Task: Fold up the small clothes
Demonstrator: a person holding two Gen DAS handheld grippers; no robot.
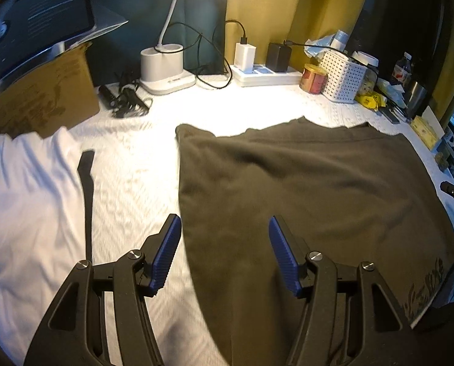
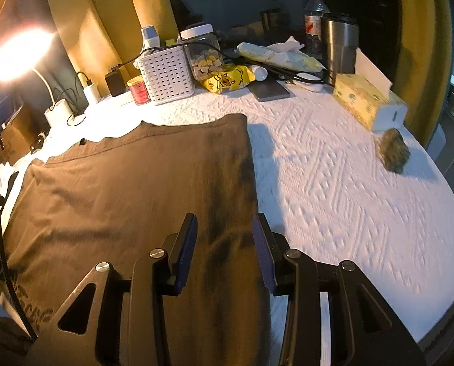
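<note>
The left gripper (image 1: 225,224) hovers with its blue-padded jaws parted and empty above the left edge of a dark brown garment (image 1: 312,189) spread flat on a white quilted table cover (image 1: 129,158); the cloth lies below and between the fingers, and contact cannot be made out. The right gripper (image 2: 225,222) hangs likewise, jaws apart and holding nothing, over the same garment's right edge (image 2: 129,183). Pale lettering runs along the garment's near hem (image 1: 425,286), too blurred to read. A white garment (image 1: 22,201) lies to the left, a dark strap (image 1: 86,189) across it. At the far edge stand a cardboard box (image 1: 44,97), a white lamp base (image 1: 164,67), a power strip (image 1: 266,74) with chargers, a red jar (image 1: 312,77) and a white perforated basket (image 1: 344,76). Farther right sit a yellow snack bag (image 2: 227,80), a steel tumbler (image 2: 340,45), a water bottle (image 2: 314,15) and a yellow tissue box (image 2: 361,100); their labels are illegible.
</note>
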